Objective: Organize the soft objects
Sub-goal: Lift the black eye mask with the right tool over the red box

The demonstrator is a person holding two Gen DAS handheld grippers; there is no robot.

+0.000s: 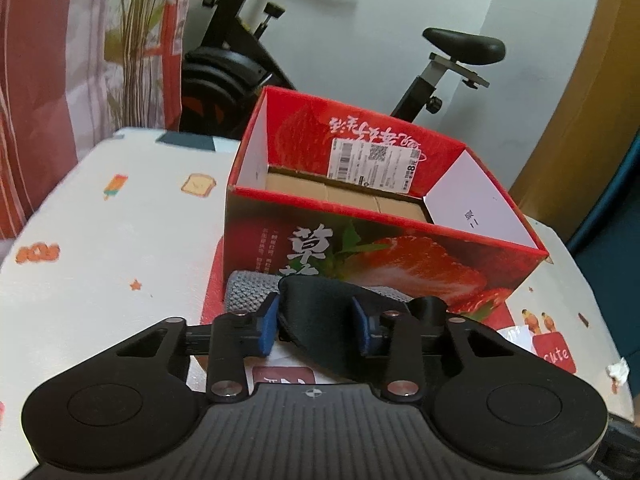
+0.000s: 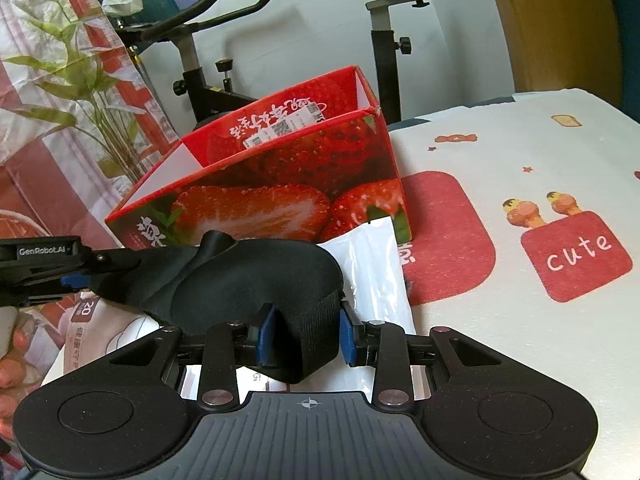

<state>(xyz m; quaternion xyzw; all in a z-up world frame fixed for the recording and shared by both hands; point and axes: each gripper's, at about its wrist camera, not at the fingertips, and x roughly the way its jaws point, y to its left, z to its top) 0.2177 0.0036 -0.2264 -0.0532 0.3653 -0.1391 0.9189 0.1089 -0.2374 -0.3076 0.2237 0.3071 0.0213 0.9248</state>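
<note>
A black padded eye mask (image 2: 248, 276) hangs just above the table between both grippers, in front of the red strawberry box (image 2: 280, 184). My right gripper (image 2: 306, 336) is shut on the mask's woven strap end, which is pinched between the blue pads (image 2: 265, 336). My left gripper (image 1: 316, 316) is closed on the other end of the mask (image 1: 320, 320), with both blue pads against the fabric; it also shows at the left of the right wrist view as the left gripper (image 2: 92, 268). A grey knitted cloth (image 1: 250, 290) lies against the box front. The open-topped box (image 1: 384, 184) shows a brown cardboard floor.
A white plastic packet (image 2: 376, 276) and a printed packet (image 2: 96, 328) lie under the mask on the patterned tablecloth (image 2: 520, 152). An exercise bike (image 1: 240, 64) stands behind the table, a curtain (image 1: 60, 80) at the left. A person's hand (image 2: 8, 360) is at the lower left.
</note>
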